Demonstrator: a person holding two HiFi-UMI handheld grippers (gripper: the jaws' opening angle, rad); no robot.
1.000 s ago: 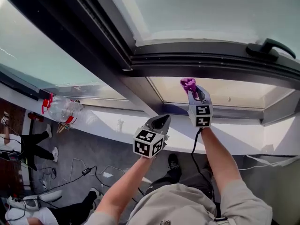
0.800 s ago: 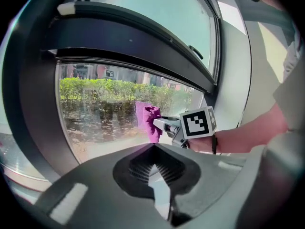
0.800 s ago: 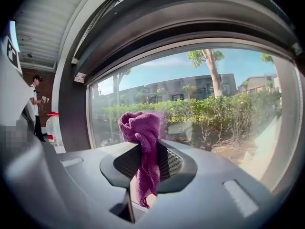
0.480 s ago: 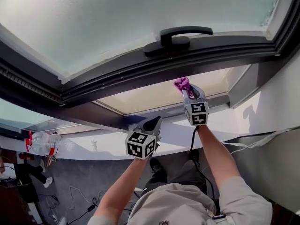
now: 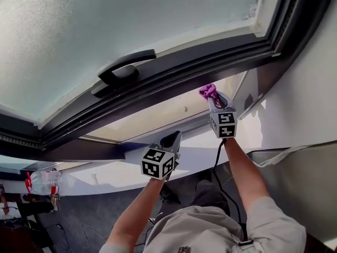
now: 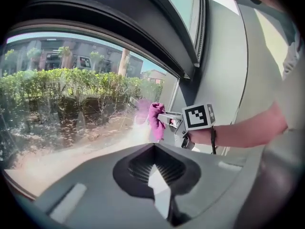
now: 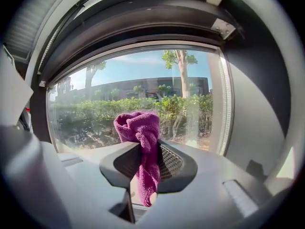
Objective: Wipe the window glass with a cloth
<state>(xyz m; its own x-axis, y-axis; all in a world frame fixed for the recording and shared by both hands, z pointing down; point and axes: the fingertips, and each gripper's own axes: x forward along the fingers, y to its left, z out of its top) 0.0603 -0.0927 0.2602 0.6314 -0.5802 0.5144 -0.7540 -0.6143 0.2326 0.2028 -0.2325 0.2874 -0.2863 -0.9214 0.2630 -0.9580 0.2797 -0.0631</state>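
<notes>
Here the purple cloth [image 7: 139, 130] is sitting bunched in the right hand-held gripper [image 7: 143, 162]. Its jaws are clamping the cloth around the middle, with a knotted wad standing above them and a short tail hanging below. The wad is pointing at the lower pane of window glass [image 7: 119, 97], toward its right-hand end. In the left gripper view a pink reflection is lying just beside the wad, so it is either touching the glass or barely off it; I cannot tell which.

The cloth is looking light, soft and slack, so it will likely flatten under pressure and drag easily. The hold around its middle is leaving a padded front to press with.

The left hand-held gripper [image 6: 156, 173] is hanging lower and back from the pane, its jaws closed on nothing. Above, a dark frame is carrying a frosted sash with a black handle [image 5: 124, 70]. Far to the left, a clear plastic bottle [image 5: 43, 180] with red fittings is lying on the sill [image 5: 105, 173]; whether it is holding anything is not showing.
</notes>
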